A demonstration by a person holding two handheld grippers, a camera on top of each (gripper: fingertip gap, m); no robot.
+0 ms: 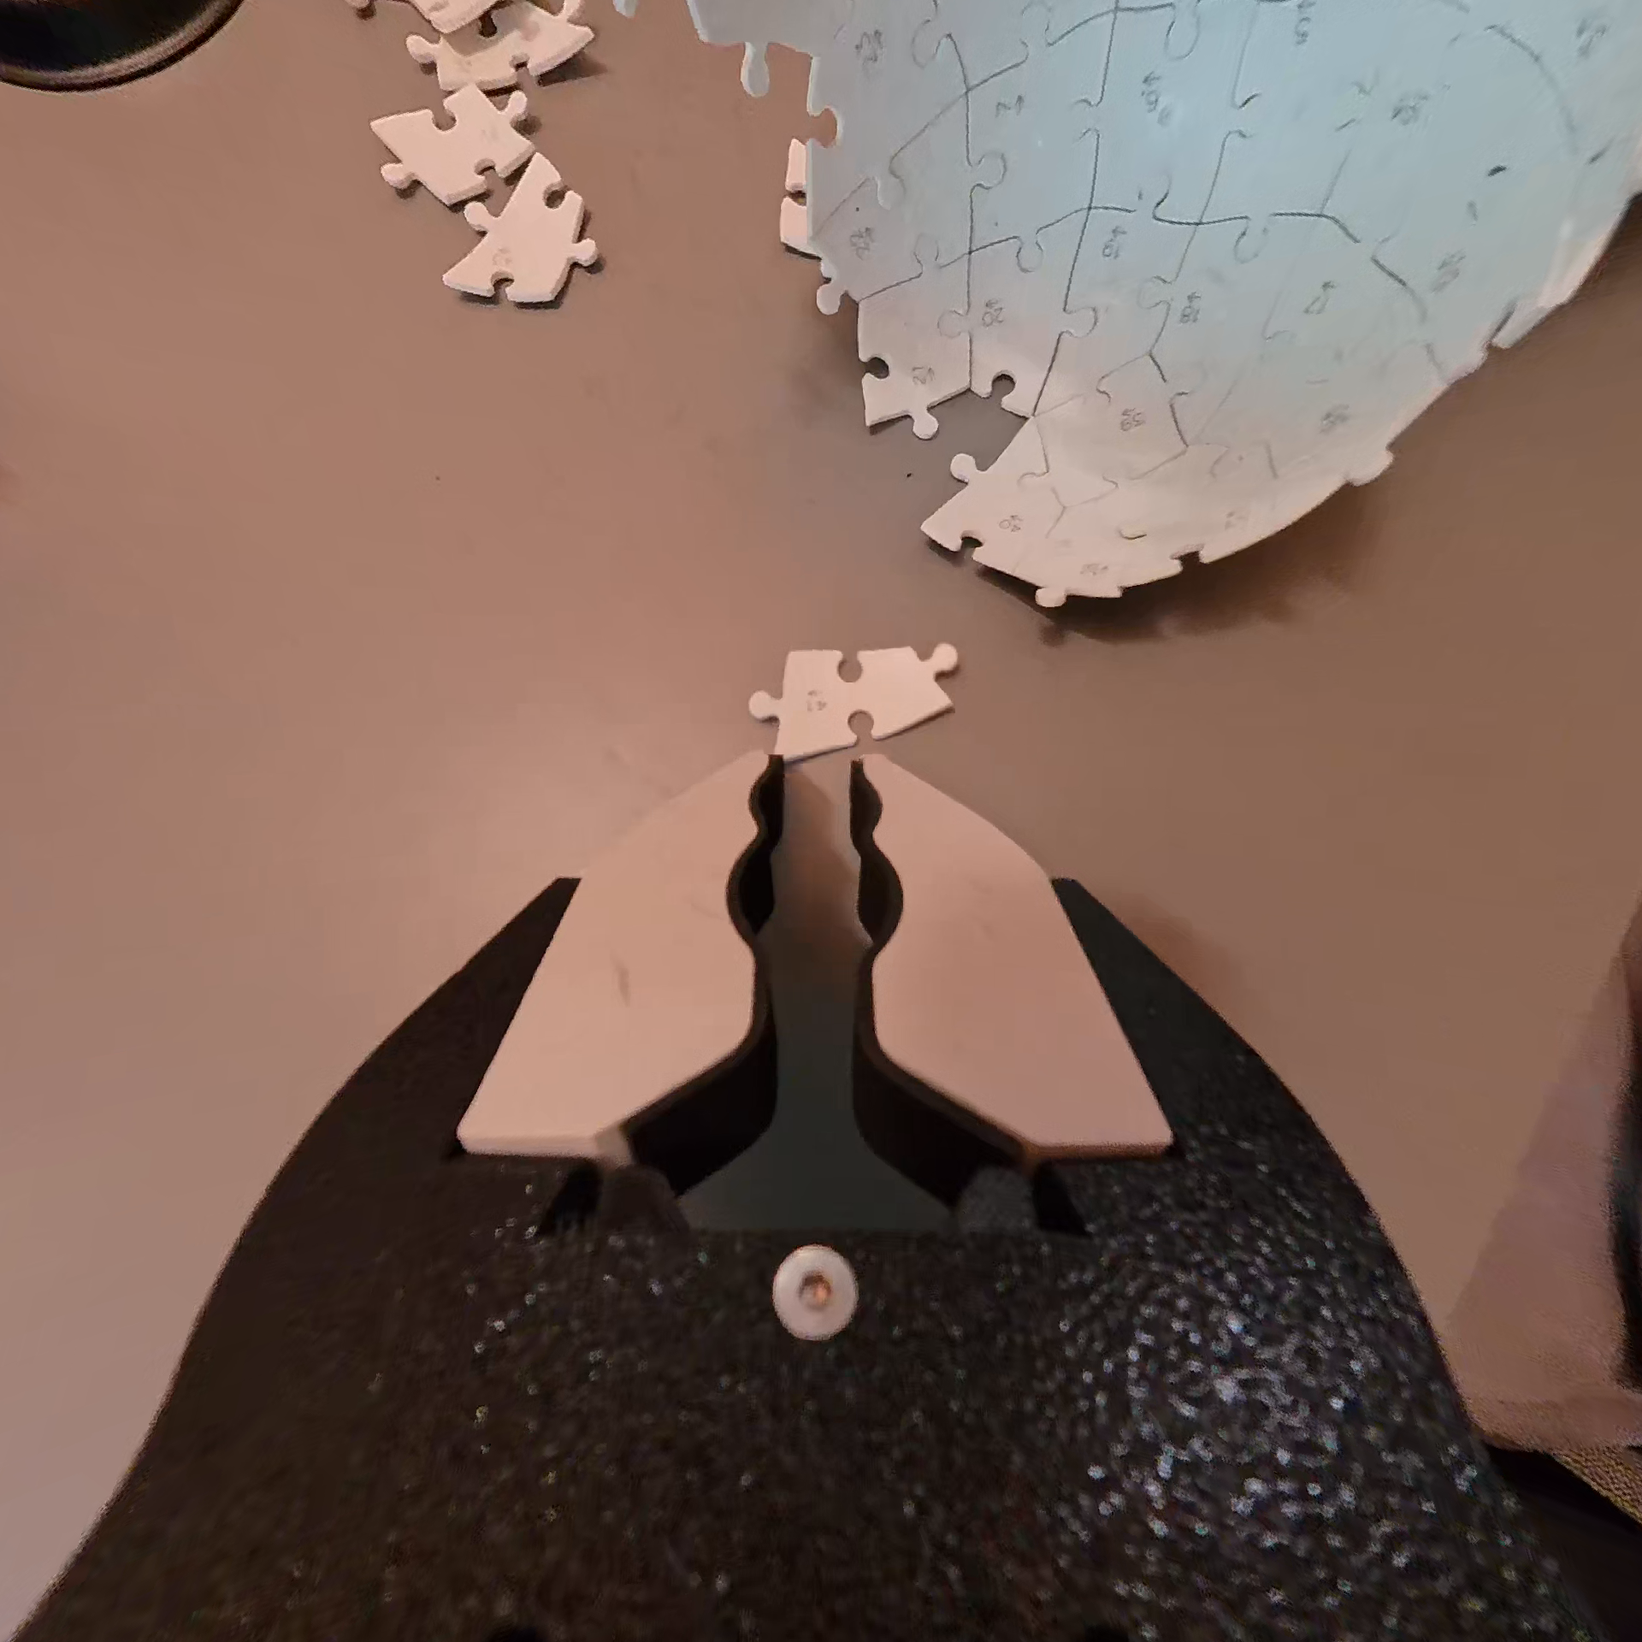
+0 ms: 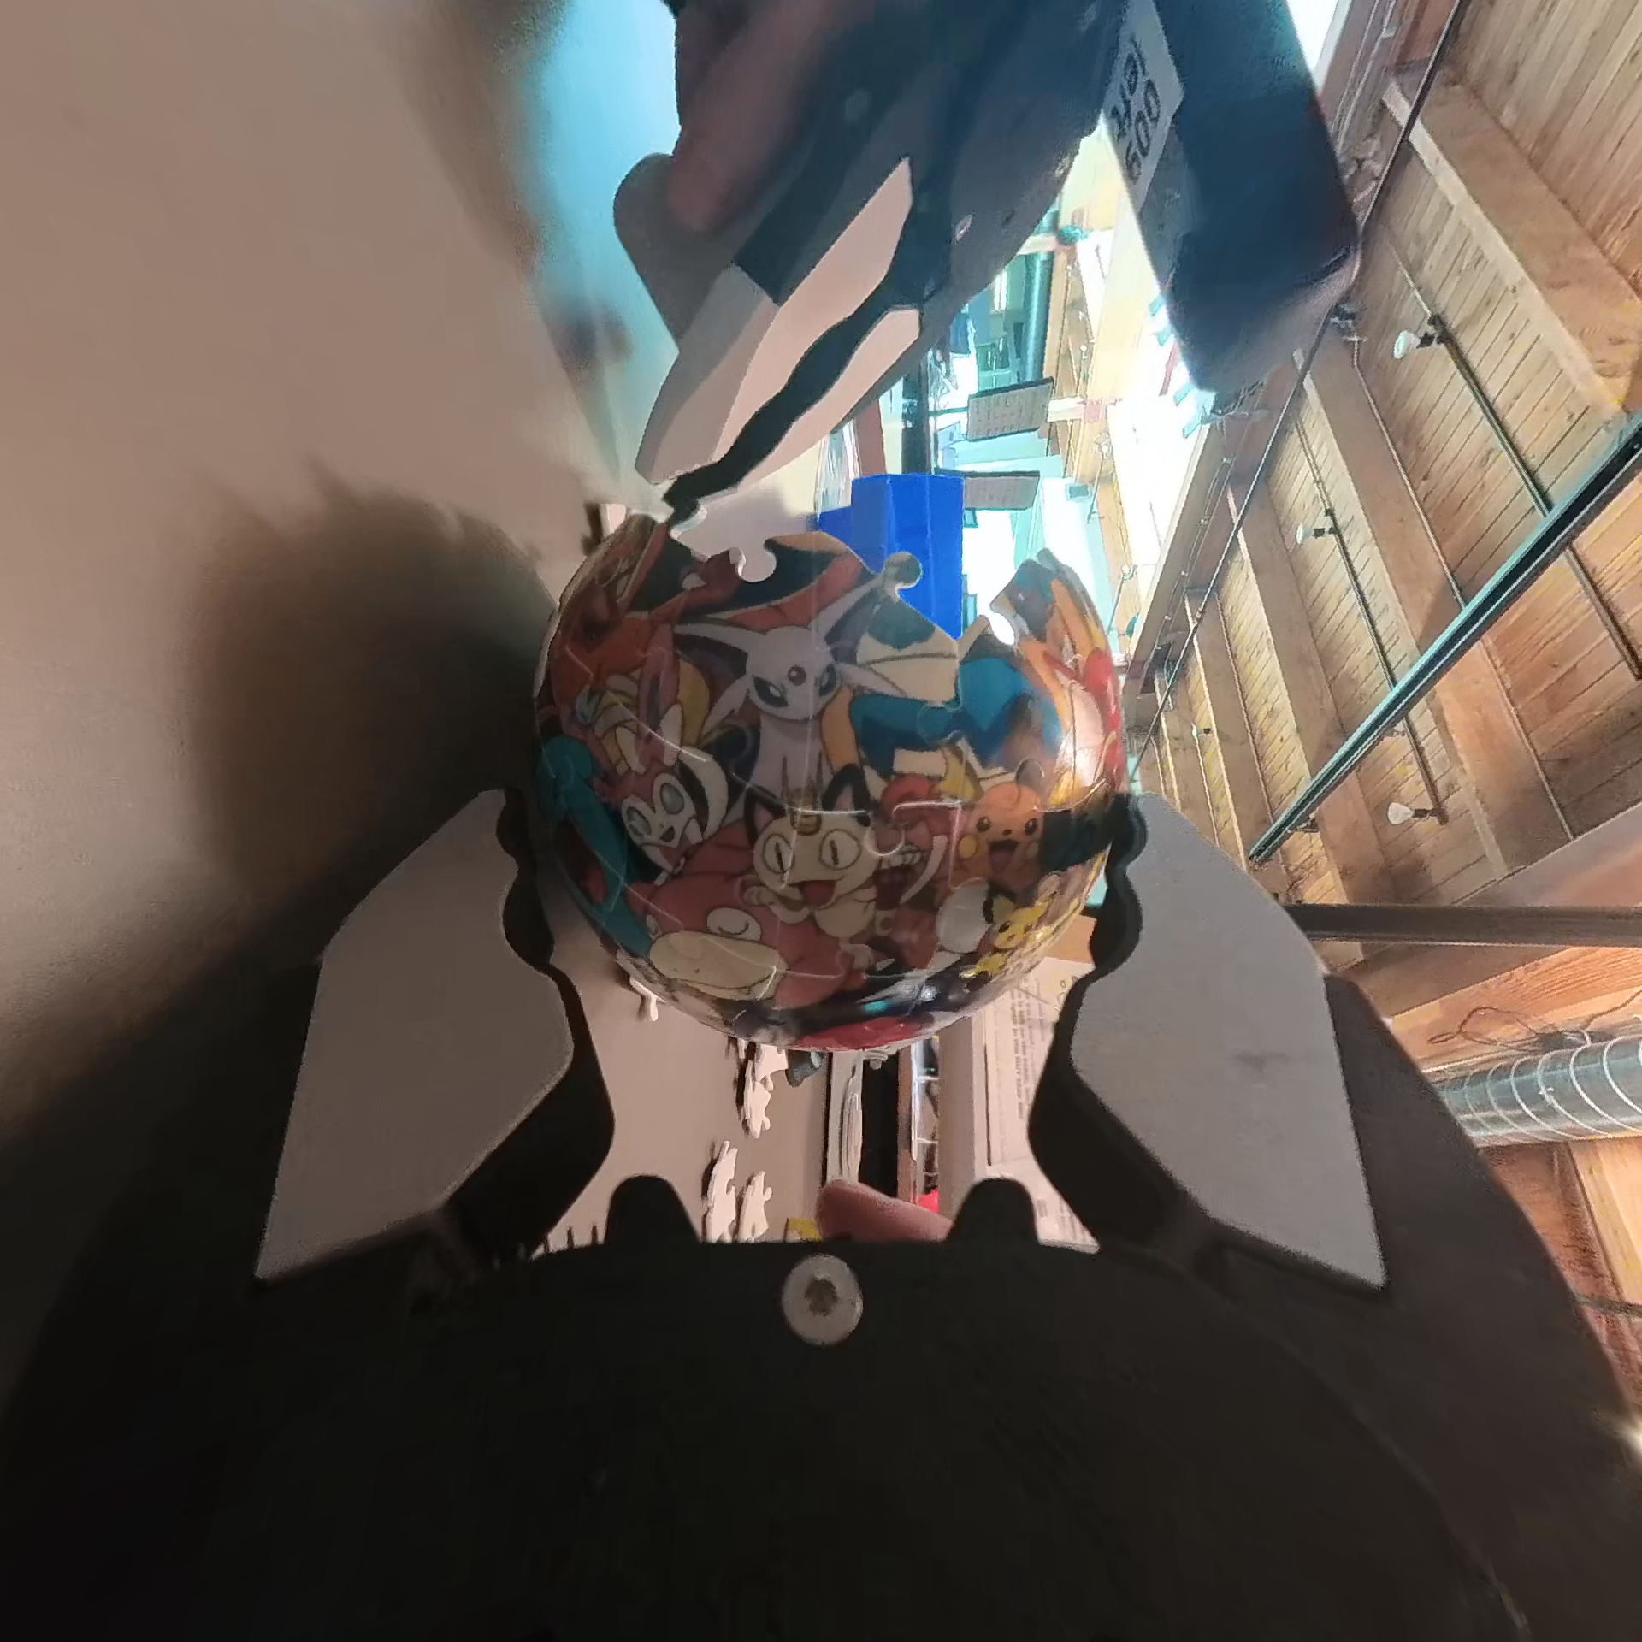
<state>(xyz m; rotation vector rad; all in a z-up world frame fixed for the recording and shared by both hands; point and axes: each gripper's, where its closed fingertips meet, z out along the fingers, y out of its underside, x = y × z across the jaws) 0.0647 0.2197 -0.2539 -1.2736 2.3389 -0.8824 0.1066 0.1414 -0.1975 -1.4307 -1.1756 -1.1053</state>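
My right gripper (image 2: 826, 817) is shut on a partly built puzzle ball (image 2: 826, 800) with colourful cartoon prints, one finger on each side. The ball's rim is open at the top. In the left wrist view the ball's white, numbered inside (image 1: 1199, 267) shows at the upper right. My left gripper (image 1: 817, 764) is nearly closed and pinches a white puzzle piece (image 1: 853, 702) by its near edge at the fingertips. In the right wrist view the left gripper (image 2: 680, 498) holds that piece right at the ball's open rim.
Several loose white pieces (image 1: 498, 178) lie on the brown table (image 1: 355, 533) at the upper left, under a dark round object (image 1: 89, 44). A blue block (image 2: 915, 533) stands behind the ball. A hand (image 2: 755, 133) holds the left gripper. Cloth (image 1: 1599, 1155) lies at the right edge. My hands' fingertips stand some 12 cm from each other.
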